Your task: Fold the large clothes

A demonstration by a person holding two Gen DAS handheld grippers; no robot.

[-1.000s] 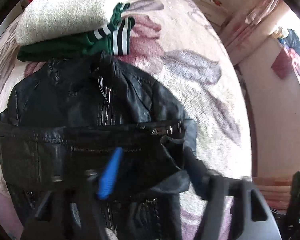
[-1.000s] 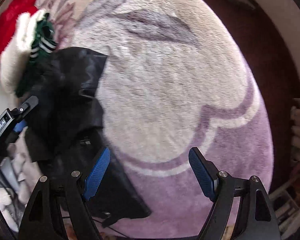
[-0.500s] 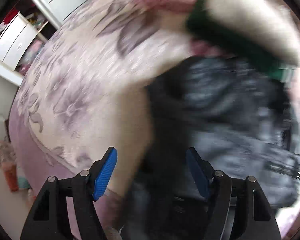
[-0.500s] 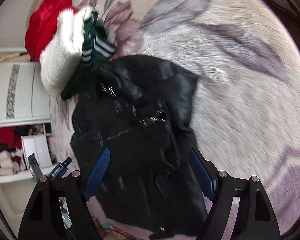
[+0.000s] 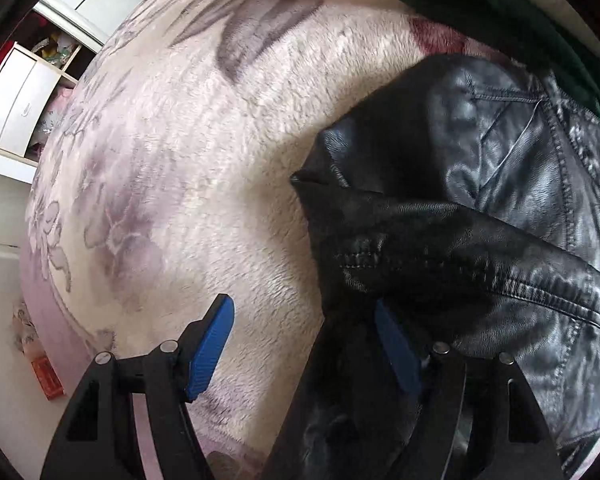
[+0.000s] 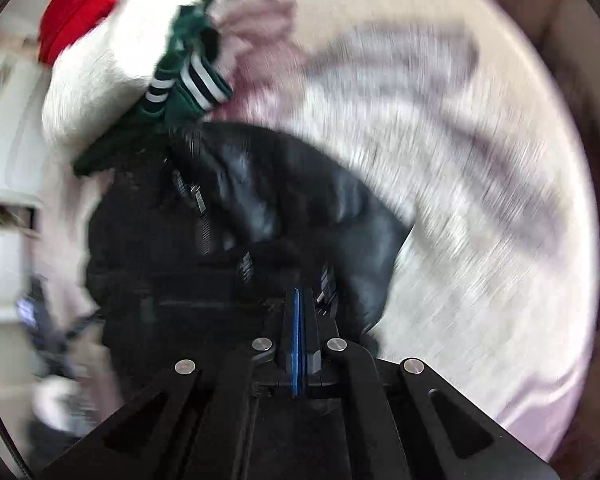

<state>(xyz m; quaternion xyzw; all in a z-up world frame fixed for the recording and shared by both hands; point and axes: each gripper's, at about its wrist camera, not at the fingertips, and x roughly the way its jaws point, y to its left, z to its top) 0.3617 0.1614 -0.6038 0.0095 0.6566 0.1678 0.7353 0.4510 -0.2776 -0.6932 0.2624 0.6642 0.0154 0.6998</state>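
A black leather jacket point(image 5: 500, 200) lies on the bed, partly folded, with a sleeve laid across it. My left gripper point(image 5: 306, 344) is open and points down at the jacket's left edge. That edge runs between its fingers, and the right blue pad point(image 5: 396, 356) is half covered by the sleeve. In the blurred right wrist view, my right gripper point(image 6: 297, 320) hovers over the jacket point(image 6: 260, 220) near its zipper. Its jaws are closing, and the blue pads meet with nothing visible between them.
A floral plush blanket point(image 5: 180, 160) covers the bed. Beyond the jacket's collar lies a pile of a green striped garment point(image 6: 188, 80), a white fleece point(image 6: 100, 72) and a red cloth point(image 6: 80, 12). White shelves point(image 5: 16, 100) stand beyond the bed's left edge.
My right gripper went from wide open to shut while moving over the jacket. My left gripper swung from above the jacket's middle to its left edge and came closer, staying open.
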